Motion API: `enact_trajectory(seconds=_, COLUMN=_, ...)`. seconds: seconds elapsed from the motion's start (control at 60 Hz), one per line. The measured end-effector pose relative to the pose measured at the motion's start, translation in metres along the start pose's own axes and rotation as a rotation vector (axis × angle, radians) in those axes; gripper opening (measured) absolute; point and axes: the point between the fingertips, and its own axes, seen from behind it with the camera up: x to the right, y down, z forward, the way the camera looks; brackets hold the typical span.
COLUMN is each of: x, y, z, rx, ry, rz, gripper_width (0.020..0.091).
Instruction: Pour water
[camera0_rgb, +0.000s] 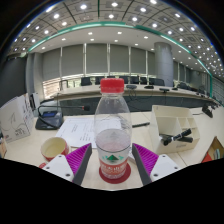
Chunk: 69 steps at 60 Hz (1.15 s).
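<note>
A clear water bottle (113, 130) with a red cap and a red-and-green label stands upright on a round red coaster (113, 172) on the light table (160, 165). My gripper (113, 152) is open around it. The bottle stands between the two fingers, whose magenta pads (82, 158) sit close against its lower sides while its base rests on the coaster. A paper cup (53, 150) with a red outside stands on the table just left of the left finger, its mouth open upward.
Papers (75, 128) lie behind the cup, and a folded white sheet (17, 118) stands at far left. A white box with dark pens (177, 135) sits right of the bottle. Beyond are long meeting desks and chairs (150, 90).
</note>
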Motion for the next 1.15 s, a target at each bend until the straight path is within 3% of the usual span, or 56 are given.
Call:
enact_trajectory(seconds=0.083, x=0.003, y=0.0, z=-0.02, rx=-0.023, ry=0.033, rz=0.011, gripper_width=0.0865)
enact_trajectory(seconds=0.233, x=-0.007, y=0.005, z=-0.081, rx=-0.091, ry=0.083, rz=0.005, gripper_width=0.0856)
enact_trajectory(seconds=0.633, x=-0.089, y=0.019, z=-0.326, rx=-0.234, ry=0.071, rz=-0.089, gripper_width=0.0857)
enact_trajectory(seconds=0.9, x=-0.133, y=0.022, z=-0.409, rx=-0.235, ry=0.045, rz=-0.111, gripper_width=0.0859)
enact_trajectory(seconds=1.15, x=-0.134, y=0.015, z=-0.426, rx=-0.206, ry=0.063, rz=-0.156, gripper_width=0.0855)
